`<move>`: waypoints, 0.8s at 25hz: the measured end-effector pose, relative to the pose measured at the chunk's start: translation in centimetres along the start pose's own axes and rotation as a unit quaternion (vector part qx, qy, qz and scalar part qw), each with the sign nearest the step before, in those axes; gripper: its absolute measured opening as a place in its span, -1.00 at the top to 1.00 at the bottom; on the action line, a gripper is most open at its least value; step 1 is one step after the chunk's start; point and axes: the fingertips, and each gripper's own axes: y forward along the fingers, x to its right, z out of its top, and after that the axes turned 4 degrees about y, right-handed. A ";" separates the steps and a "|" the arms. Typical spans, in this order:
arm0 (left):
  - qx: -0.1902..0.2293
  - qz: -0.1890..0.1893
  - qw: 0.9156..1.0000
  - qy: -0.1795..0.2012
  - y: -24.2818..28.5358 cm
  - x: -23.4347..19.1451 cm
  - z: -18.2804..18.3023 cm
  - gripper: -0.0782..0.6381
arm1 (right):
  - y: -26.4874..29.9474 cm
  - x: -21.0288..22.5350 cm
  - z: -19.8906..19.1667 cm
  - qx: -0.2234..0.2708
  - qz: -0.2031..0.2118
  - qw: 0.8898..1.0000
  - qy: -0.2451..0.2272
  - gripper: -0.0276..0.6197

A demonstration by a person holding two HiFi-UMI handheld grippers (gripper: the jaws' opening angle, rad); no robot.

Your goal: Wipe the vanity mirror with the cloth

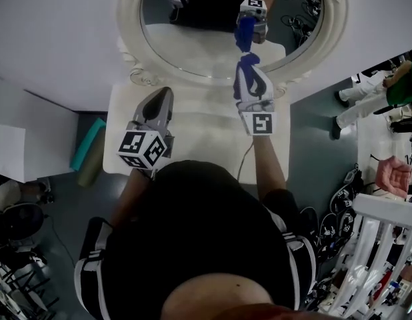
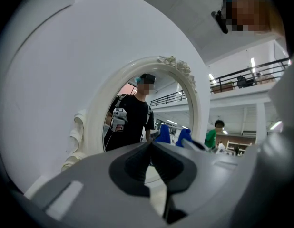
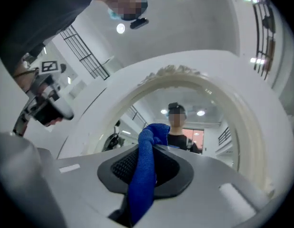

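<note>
Low and left of centre, my left gripper (image 1: pixel 164 93) hangs over the white worktop (image 1: pixel 199 135), its fingers closed together on nothing. Right of centre, my right gripper (image 1: pixel 250 60) has its fingers clamped on the blue woven cloth (image 3: pixel 143 175). The cloth's tip meets the glass of the oval cream-framed vanity mirror (image 1: pixel 131 19) at the top of the frame.

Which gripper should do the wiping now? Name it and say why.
Right. The right gripper has its jaws shut on the blue cloth, held close to the mirror. The left gripper is shut on nothing and sits farther back.
</note>
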 end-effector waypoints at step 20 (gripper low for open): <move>-0.014 -0.013 1.000 -0.009 1.2 0.6 -0.3 0.75 | 7.2 14.4 18.4 0.011 -0.188 0.934 -0.302 0.72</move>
